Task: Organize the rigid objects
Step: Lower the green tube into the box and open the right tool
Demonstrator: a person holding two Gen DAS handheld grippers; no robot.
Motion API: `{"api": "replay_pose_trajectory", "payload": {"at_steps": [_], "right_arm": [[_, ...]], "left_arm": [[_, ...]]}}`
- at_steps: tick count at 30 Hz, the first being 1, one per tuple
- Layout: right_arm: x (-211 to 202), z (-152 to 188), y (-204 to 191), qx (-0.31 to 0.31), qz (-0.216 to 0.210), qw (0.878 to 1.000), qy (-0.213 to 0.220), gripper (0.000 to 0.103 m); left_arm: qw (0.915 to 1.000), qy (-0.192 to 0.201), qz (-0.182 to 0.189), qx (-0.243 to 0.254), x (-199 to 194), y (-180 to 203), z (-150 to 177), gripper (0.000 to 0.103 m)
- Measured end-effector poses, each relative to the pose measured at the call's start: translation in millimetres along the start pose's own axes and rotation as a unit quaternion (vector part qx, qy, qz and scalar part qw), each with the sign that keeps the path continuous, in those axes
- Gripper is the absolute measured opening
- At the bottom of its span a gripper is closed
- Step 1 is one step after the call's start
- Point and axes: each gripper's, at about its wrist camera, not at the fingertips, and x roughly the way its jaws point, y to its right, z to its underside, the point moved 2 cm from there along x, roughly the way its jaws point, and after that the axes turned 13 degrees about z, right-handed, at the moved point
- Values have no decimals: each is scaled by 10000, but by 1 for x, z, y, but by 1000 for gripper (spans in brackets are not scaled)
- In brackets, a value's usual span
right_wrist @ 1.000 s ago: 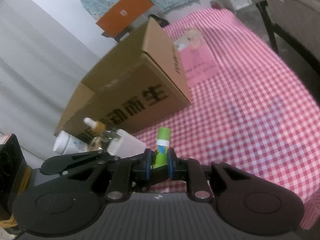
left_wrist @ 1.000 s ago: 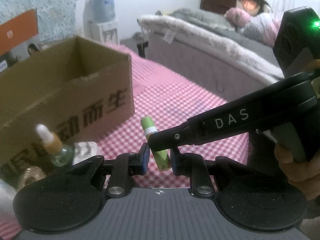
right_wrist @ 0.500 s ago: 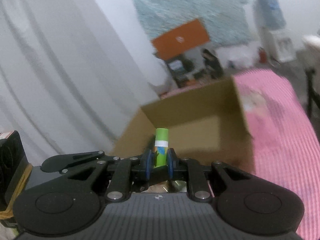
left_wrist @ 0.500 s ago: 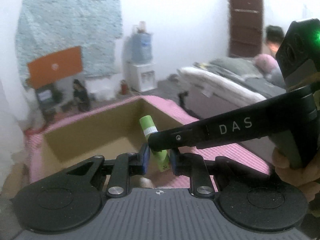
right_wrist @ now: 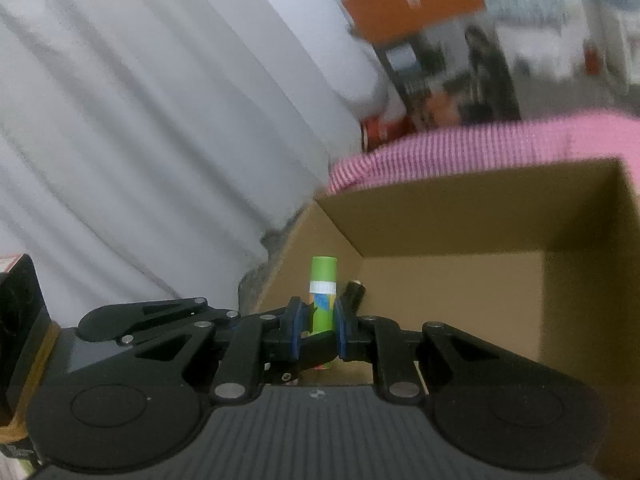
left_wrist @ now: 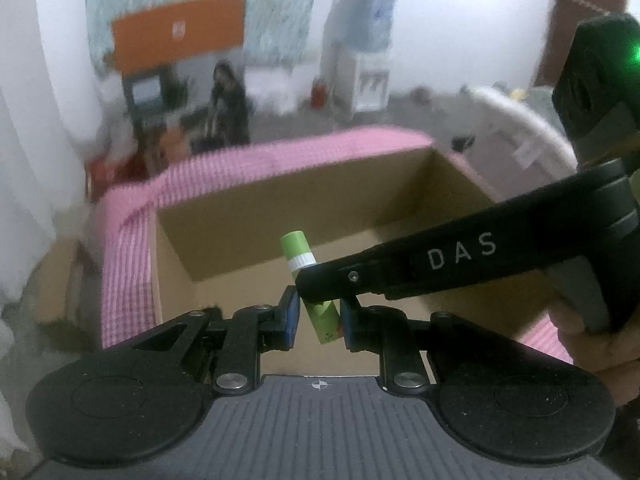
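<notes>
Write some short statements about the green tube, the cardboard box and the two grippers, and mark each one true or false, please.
1. The green tube is held between the blue pads of the right gripper. True.
2. The left gripper is wide open and far from the tube. False: its fingers are closed around the tube's lower part.
3. The cardboard box is closed with a lid. False: its top is open and the inside walls show.
4. The tube has a white ring below its green cap. True.
5. The box stands on a blue cloth. False: the cloth is pink checked.
</notes>
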Motion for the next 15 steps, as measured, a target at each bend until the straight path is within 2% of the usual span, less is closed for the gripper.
{"api": "replay_pose_trajectory", "payload": {"at_steps": [7, 11, 15], "right_arm": [[74, -20, 18, 233, -6, 9964, -820, 19], [92, -24, 22, 286, -23, 9941, -1043, 19], [88, -21, 19, 294, -41, 9946, -995, 19]], "left_arm": [[9976, -519, -312, -325, 30, -31, 2, 20], [9972, -461, -349, -480, 28, -38, 1, 21], [9981, -312, -249, -478, 17, -34, -4, 25]]}}
